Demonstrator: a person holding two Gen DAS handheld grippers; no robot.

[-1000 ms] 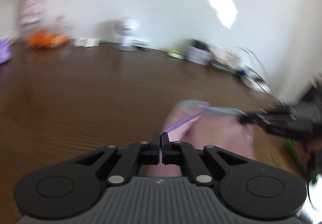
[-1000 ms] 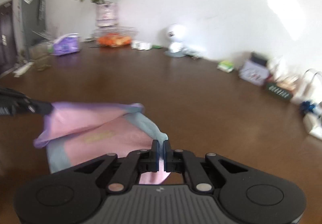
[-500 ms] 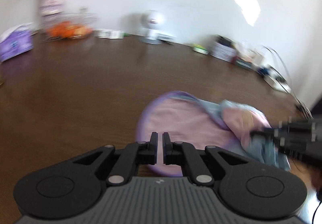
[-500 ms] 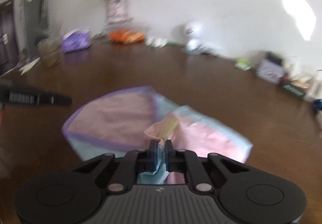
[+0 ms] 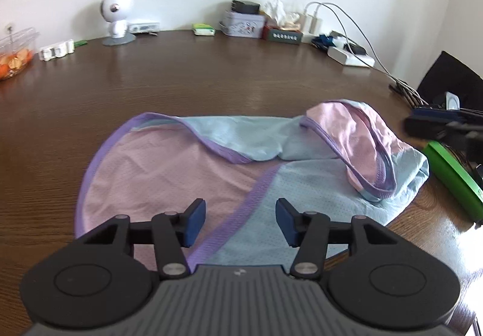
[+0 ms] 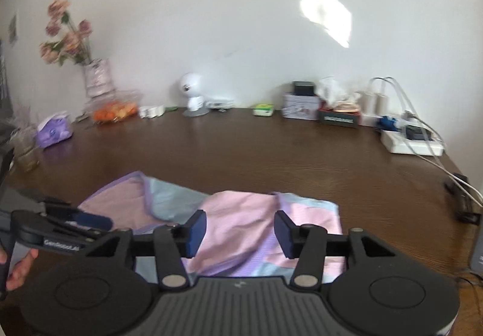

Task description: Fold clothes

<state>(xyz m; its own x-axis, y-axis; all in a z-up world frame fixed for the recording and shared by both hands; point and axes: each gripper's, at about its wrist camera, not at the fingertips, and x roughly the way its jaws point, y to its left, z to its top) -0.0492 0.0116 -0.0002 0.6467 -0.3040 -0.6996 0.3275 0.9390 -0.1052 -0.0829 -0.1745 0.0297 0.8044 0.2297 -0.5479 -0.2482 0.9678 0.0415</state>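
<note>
Both grippers are hanging over one piece of clothing, and neither is holding it. The wooden table (image 5: 211, 73) is carrying the garment (image 5: 169, 173), which is lying spread out near the front edge, well apart from the small things standing along the wall. Its long axis is running from left to right across both views, so it is lying crosswise to the fingers, not along them.

The garment is pink and pale blue, of a thin cloth with fine holes, with purple bands along the edges. Its left part is lying nearly flat. Its right part (image 5: 356, 143) is bunching up and turning over itself, so an inner pink side and a loop of purple edge are showing. I judge that this right part is needing to be smoothed or taken first.

The left gripper (image 5: 240, 223) is hovering just above the near middle of the garment, with its jaws standing wide apart; a purple band is passing diagonally between them. The right gripper (image 6: 240, 233) is also standing open, empty, over the pink cloth (image 6: 241, 215) of the right part. In the left view its dark tip (image 5: 437, 126) is showing near the bunched end, so the right gripper is the nearer one to it, I think. Whether either one is touching the cloth, I cannot tell.
</note>
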